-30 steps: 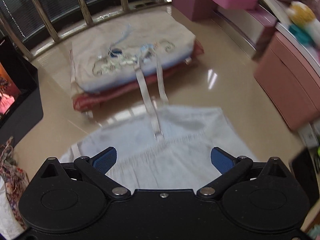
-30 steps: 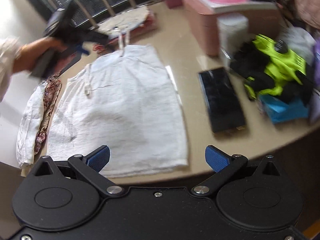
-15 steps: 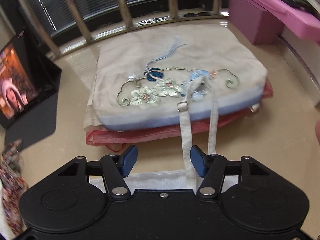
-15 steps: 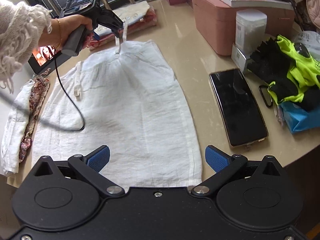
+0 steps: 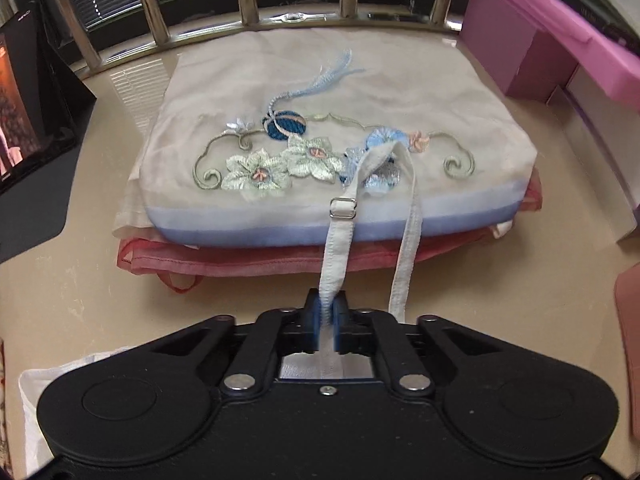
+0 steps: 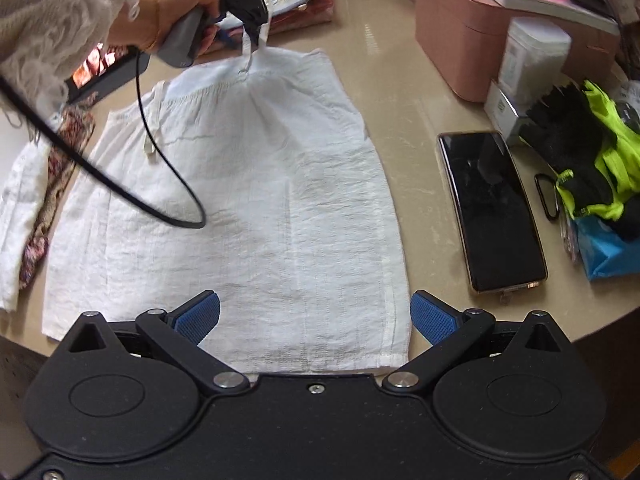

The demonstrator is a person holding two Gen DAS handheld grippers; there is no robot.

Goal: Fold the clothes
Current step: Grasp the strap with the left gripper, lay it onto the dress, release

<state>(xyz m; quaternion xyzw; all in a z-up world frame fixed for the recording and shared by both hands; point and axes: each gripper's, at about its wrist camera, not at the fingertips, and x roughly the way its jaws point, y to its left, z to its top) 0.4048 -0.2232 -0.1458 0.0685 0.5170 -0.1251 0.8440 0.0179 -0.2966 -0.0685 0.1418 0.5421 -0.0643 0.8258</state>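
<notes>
My left gripper [image 5: 327, 312], half open half a second ago, has now pressed its fingers [image 5: 311, 314] together on the strap [image 5: 337, 252] of the white top [image 6: 240, 184], which lies flat on the table [image 6: 416, 120]. My right gripper [image 6: 314, 316] still hovers over the hem, fingers spread. The strap's loop drapes onto the embroidered folded pile [image 5: 328, 152] ahead. A phone [image 6: 490, 212] lies beside the top; the cable [image 6: 160, 184] trails across it.

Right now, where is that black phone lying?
In the right wrist view, the phone lies flat on the table's right side, between the white top and the black-and-neon gloves.
</notes>
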